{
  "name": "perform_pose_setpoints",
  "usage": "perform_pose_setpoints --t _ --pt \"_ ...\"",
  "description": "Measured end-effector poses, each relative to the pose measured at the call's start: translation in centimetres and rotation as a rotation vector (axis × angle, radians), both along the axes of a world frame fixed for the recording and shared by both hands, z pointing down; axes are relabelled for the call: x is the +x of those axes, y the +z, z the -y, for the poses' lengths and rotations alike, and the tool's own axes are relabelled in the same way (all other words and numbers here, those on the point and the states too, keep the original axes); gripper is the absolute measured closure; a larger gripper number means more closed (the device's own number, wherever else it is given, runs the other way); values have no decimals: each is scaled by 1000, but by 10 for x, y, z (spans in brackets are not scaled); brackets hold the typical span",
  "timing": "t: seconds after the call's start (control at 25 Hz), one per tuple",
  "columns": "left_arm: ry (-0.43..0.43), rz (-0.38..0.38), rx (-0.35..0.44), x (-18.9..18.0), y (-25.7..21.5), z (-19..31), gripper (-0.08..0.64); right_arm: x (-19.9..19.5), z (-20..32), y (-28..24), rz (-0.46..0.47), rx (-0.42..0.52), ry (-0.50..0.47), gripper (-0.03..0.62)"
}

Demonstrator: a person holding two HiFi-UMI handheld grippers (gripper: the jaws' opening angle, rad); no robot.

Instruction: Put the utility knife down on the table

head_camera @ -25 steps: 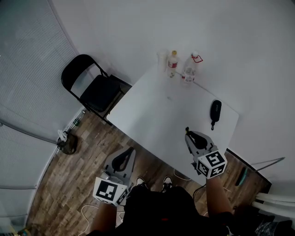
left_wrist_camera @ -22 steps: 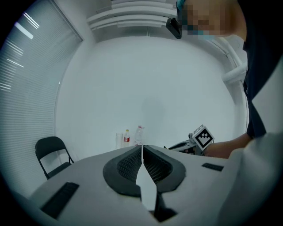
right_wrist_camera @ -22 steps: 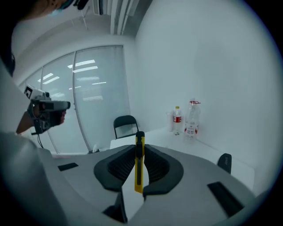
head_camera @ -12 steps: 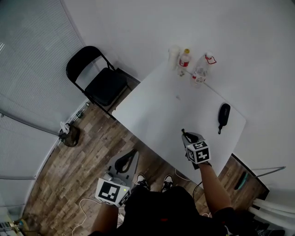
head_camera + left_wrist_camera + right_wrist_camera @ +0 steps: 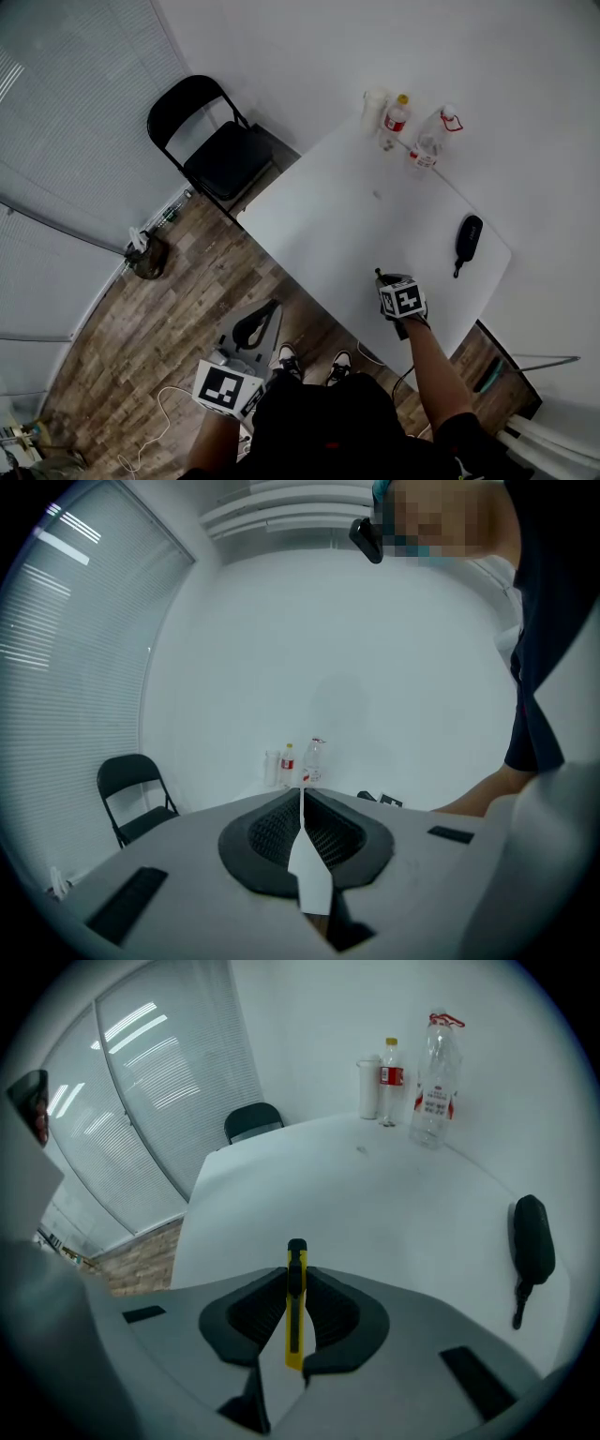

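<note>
You wear a dark top with short sleeves; one sleeve hangs loose and near black in the left gripper view. Your shoes are pale with dark patches. The left gripper and right gripper share one build: a smooth light-grey shell with small black rectangular slots, and black jaw pads ribbed on their inner faces and rounded like a teardrop. Each carries a white cube printed with black square markers; the right one's cube shows a blocky pattern on its top face.
</note>
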State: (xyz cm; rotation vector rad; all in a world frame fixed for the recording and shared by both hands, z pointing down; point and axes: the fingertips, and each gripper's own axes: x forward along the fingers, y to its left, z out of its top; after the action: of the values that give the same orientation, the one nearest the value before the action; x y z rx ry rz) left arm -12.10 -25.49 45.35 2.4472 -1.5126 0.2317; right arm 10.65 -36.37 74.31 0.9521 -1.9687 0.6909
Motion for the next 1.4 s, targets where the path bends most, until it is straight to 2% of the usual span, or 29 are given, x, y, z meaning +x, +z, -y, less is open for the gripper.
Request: perform_pose_setpoints --t 0.2,0.4,0.56,0.68,0.8,1.04,1.24,1.4 --pt "2 4 -6 7 5 8 529 9 -2 20 -43 -49 -16 518" --pt "3 3 -10 6 4 13 529 9 -2 23 -42 -67 -10 517" --pt "19 0 -8 8 4 15 529 12 -4 16 -18 -52 12 517" --pt "53 7 17 10 4 16 529 11 -4 0 37 -3 36 504" --pt "73 10 24 16 -5 18 529 11 -2 -38 99 95 59 503" --pt "128 4 84 25 -27 14 529 5 -13 -163 271 408 94 534" --pt "175 -4 133 35 -47 5 529 9 -41 -257 290 644 95 554" --pt "219 -26 168 46 -66 -5 529 16 -70 -317 301 784 125 560"
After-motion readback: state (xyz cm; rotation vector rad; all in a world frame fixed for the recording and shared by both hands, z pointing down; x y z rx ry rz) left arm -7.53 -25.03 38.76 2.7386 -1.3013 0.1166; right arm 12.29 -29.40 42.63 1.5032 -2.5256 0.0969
